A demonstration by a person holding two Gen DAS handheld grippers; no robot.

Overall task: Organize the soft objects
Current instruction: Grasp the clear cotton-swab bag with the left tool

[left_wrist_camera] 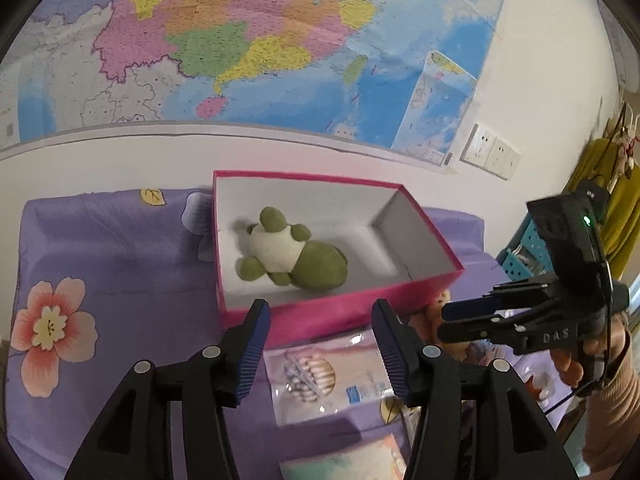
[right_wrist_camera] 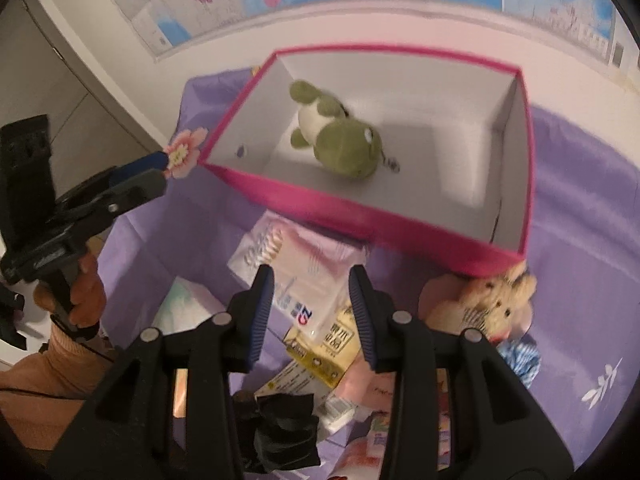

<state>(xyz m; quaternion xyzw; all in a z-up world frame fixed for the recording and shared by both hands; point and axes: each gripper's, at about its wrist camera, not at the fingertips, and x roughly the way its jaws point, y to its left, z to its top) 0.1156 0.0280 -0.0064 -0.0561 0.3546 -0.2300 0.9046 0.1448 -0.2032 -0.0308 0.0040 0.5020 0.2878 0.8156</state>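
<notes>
A green and white frog plush (left_wrist_camera: 294, 254) (right_wrist_camera: 340, 140) lies inside the pink box (left_wrist_camera: 340, 312) (right_wrist_camera: 360, 216) on the purple floral cloth (left_wrist_camera: 112, 264). A beige plush animal (right_wrist_camera: 496, 300) (left_wrist_camera: 436, 308) sits outside the box, against its near right corner. My left gripper (left_wrist_camera: 322, 344) (right_wrist_camera: 156, 172) hovers open in front of the box, over a clear packet of cotton swabs (left_wrist_camera: 320, 376) (right_wrist_camera: 288, 256), holding nothing. My right gripper (right_wrist_camera: 312, 316) (left_wrist_camera: 460, 320) is open and tilted down over a pile of packets, nothing between its fingers.
Below the right gripper lie a yellow packet (right_wrist_camera: 328, 344), pastel packs and a black crumpled thing (right_wrist_camera: 280, 428). A blue-white striped item (right_wrist_camera: 520, 356) rests by the beige plush. A map (left_wrist_camera: 260, 40) covers the wall behind the box. Hands in orange sleeves (right_wrist_camera: 48, 372) hold both tools.
</notes>
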